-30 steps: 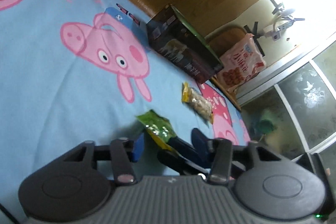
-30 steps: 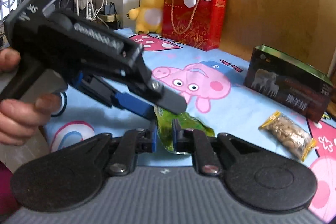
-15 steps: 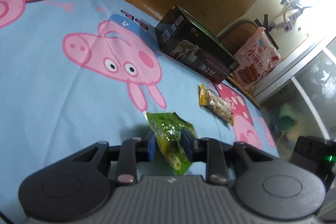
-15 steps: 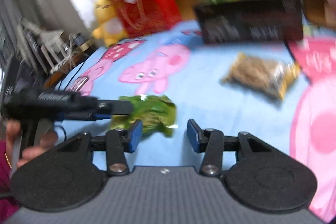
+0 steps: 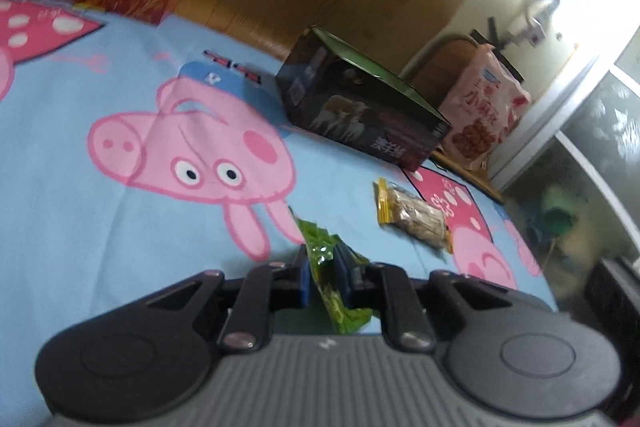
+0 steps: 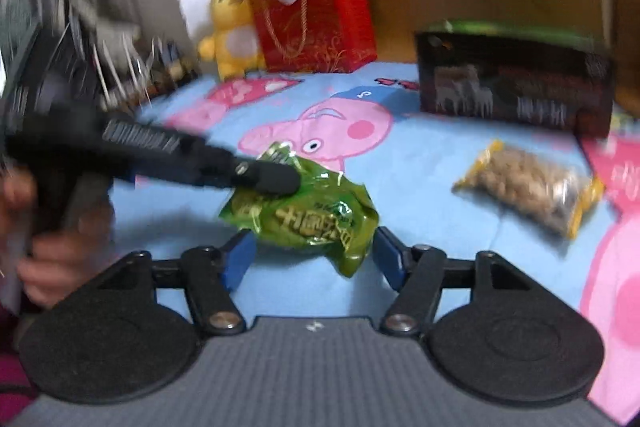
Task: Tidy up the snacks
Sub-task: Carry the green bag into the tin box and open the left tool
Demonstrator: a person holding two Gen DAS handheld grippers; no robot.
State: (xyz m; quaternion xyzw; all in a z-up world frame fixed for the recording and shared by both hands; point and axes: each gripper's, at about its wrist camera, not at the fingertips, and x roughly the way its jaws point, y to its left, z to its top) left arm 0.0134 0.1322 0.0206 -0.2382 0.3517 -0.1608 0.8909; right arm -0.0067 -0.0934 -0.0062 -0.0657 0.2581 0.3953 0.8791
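Note:
A green snack packet [image 5: 340,303] sits pinched on edge between the blue pads of my left gripper [image 5: 323,269], which is shut on it just above the blue cartoon-pig sheet [image 5: 80,227]. In the right wrist view the same green packet [image 6: 312,215] hangs from the left gripper [image 6: 280,179], which reaches in from the left. My right gripper [image 6: 314,259] is just below and in front of it. Its jaws are opening, and the packet's lower edge lies between the pads without touching them. A clear nut packet [image 6: 532,187] with yellow ends lies on the sheet to the right.
A dark box [image 6: 516,83] stands at the back against the wooden headboard. A red gift bag [image 6: 320,19], a yellow plush [image 6: 232,27] and a pink plush sit at the back left. A pink snack bag [image 5: 480,115] leans beyond the box. A hand [image 6: 52,255] holds the left gripper.
My right gripper, shut on the green packet a second ago, has let go and spread wide. My left gripper has closed its pads onto the packet and now carries it.

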